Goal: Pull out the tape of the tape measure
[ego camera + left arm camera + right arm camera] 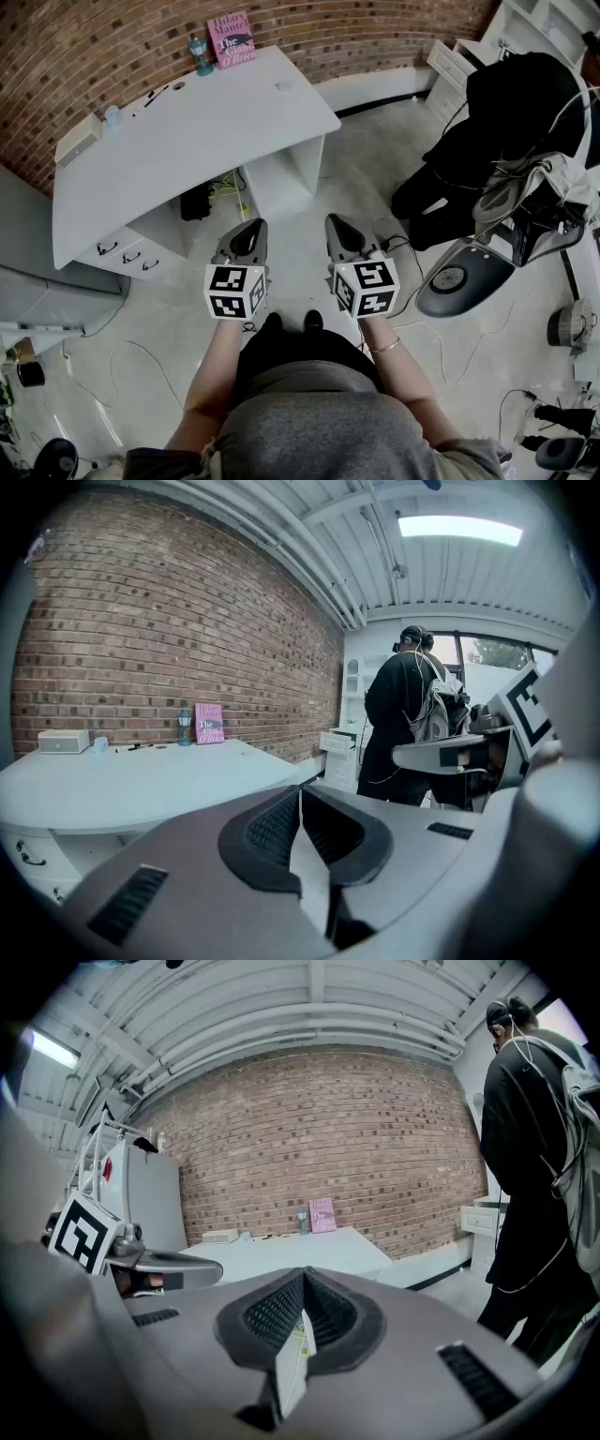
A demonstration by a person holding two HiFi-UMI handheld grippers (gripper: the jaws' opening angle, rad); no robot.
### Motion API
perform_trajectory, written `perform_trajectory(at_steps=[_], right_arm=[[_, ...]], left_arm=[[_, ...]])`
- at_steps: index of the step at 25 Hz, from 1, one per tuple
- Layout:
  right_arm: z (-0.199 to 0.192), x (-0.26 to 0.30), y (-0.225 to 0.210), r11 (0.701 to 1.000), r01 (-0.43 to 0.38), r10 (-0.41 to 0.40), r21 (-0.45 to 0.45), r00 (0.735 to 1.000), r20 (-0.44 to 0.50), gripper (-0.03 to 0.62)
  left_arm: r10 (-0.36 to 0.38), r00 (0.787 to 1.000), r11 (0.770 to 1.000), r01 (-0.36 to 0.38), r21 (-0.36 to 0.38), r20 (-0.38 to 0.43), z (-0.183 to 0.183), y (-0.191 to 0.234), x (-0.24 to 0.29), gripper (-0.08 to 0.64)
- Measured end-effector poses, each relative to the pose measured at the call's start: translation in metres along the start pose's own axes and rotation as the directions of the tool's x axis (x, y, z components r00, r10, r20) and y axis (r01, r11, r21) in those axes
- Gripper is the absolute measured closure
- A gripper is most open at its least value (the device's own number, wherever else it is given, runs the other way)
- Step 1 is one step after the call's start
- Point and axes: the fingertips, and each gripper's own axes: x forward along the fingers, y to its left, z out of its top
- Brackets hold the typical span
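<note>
I cannot make out a tape measure in any view. My left gripper [247,231] and right gripper [340,226] are held side by side at waist height over the floor, both pointing toward the white desk [202,141]. In the left gripper view the left gripper [300,795] has its jaw tips together with nothing between them. The right gripper [305,1280] looks the same in its own view, shut and empty. Each one also shows from the side in the other's view.
On the desk's far edge stand a pink book [232,39], a small blue figure [200,55] and a white box [77,138]. A person in black [511,112] with a backpack stands at the right. Cables and gear lie on the floor [309,216].
</note>
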Motion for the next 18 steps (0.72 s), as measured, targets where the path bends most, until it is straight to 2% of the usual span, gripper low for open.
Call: perform_trajectory(at_steps=[18], right_arm=[[-0.005,-0.013,-0.02,0.999,-0.046,0.046,-0.016,0.999,0.015,0.588]], left_arm=[[0.058,0.998,0.998,-0.058,0.014,0.022,0.007,-0.022,0.008,0.531]])
